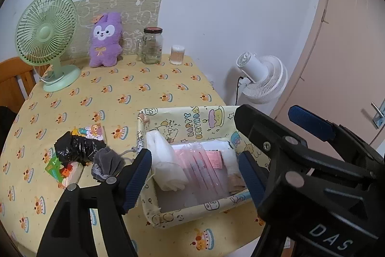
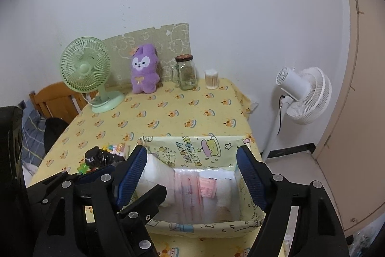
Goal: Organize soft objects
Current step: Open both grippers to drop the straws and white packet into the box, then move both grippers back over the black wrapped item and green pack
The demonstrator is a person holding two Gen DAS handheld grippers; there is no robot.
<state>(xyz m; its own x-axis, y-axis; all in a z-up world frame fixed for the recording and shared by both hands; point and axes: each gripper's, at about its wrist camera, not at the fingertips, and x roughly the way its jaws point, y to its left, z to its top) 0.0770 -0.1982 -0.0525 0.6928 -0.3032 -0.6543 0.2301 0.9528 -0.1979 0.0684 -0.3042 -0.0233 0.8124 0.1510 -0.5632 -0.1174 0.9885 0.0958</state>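
1. The left gripper is wide open with nothing in it, its blue-padded fingers hanging over the open yellow cartoon-print fabric storage box at the near edge of the bench.
2. The right gripper is spread wide and empty too, straddling the same box from above.
3. Inside the box: a white soft bundle on the left, a clear plastic pack of pink items beside it, and something white under that.
4. Left of the box on the yellow cake-print cloth: a crinkly black plastic-wrapped lump, with a grey velvet drawstring pouch touching it and colourful cartoon packets underneath.
5. At the back by the wall: a purple plush bunny, a mint-green desk fan, a glass mason jar, and a tub of cotton swabs.
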